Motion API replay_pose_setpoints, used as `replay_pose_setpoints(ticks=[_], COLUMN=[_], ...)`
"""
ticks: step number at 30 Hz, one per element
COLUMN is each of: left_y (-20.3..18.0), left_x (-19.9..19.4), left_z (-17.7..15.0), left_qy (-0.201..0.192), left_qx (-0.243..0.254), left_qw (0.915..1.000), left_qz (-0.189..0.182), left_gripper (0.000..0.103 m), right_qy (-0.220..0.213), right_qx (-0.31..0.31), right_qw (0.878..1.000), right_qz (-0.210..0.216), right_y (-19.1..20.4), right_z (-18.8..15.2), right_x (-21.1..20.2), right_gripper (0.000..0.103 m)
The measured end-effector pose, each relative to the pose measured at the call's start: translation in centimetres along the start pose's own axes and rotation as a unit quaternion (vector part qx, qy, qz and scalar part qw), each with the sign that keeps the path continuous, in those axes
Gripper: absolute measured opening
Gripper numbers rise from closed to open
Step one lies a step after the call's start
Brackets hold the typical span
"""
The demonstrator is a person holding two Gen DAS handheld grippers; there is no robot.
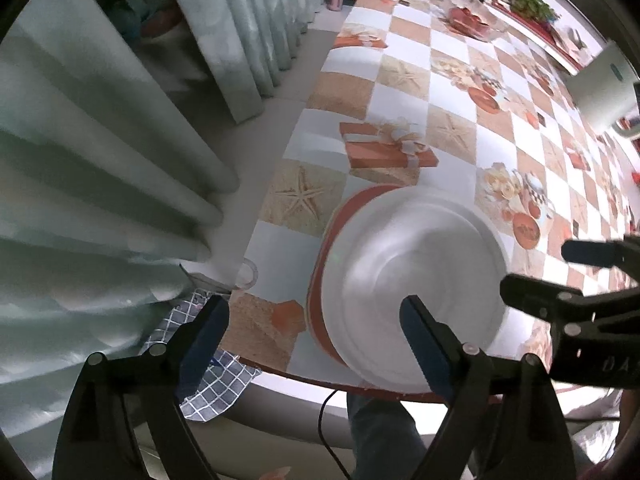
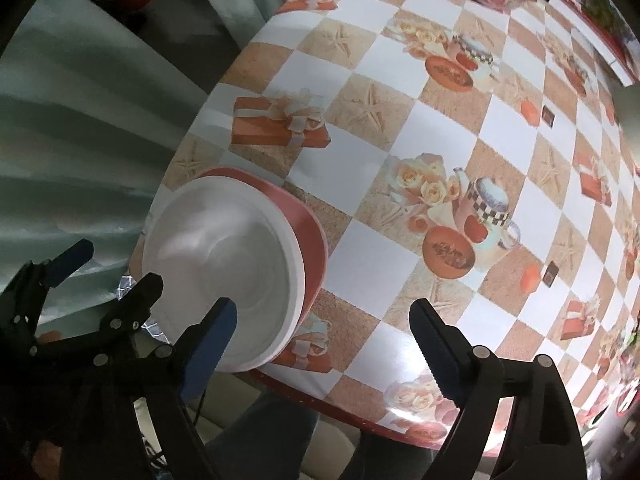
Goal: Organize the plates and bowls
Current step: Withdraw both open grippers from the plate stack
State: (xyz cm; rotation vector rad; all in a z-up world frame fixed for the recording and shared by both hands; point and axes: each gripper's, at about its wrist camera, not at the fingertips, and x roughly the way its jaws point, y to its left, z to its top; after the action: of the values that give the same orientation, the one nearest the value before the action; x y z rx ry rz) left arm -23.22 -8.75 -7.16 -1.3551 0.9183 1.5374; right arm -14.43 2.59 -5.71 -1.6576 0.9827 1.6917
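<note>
A white bowl (image 1: 416,280) is sitting blurred atop a red plate (image 1: 320,280) low in the left wrist frame, near the table (image 1: 440,92) edge. Both the left tongs (image 1: 316,340) and right tongs (image 2: 324,344) are gaping wide, holding nothing.

Glossy smooth tablecloth (image 2: 400,128), matt white bowl (image 2: 224,256), red plate (image 2: 312,240), soft folded curtain (image 1: 80,200)

The only lettering in sight is a faint, partial "DA" embossed on the black body of the right gripper (image 1: 568,270) at the left wrist view's right edge, the remaining characters cut off and unreadable.
</note>
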Motion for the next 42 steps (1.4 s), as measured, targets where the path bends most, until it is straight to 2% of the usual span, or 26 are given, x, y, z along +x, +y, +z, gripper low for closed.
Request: replay_pose_setpoints(ticks=[1, 5, 10, 19, 25, 42], left_y=[-0.1, -0.7, -1.7, -3.3, -3.9, -4.2], left_x=[-0.3, -1.1, -1.6, -2.0, -2.2, -2.2], left_z=[-0.1, -0.8, -1.7, -2.5, -2.3, -1.6], left_qy=[-0.001, -0.002, 0.003, 0.012, 0.010, 0.009], left_qx=[0.002, 0.017, 0.032, 0.049, 0.066, 0.069], left_qw=[0.9999, 0.9997, 0.9994, 0.9985, 0.9976, 0.9975], left_qz=[-0.011, -0.016, -0.014, -0.023, -0.019, -0.014], left_gripper=[0.089, 0.089, 0.089, 0.089, 0.090, 0.090], right_qy=[-0.002, -0.006, -0.012, -0.021, -0.018, -0.017], right_qx=[0.001, 0.004, 0.003, 0.023, 0.026, 0.025], right_qw=[1.000, 1.000, 1.000, 1.000, 0.999, 1.000], right_qz=[0.002, -0.009, 0.005, -0.004, -0.003, -0.003], right_y=[-0.2, -0.6, 0.5, 0.0, 0.1, 0.0], right_z=[0.0, -0.1, -0.9, -1.4, -1.5, -1.2], right_x=[-0.3, -1.3, -2.1, -3.1, -3.0, -2.9], right_gripper=[0.103, 0.103, 0.103, 0.103, 0.103, 0.103])
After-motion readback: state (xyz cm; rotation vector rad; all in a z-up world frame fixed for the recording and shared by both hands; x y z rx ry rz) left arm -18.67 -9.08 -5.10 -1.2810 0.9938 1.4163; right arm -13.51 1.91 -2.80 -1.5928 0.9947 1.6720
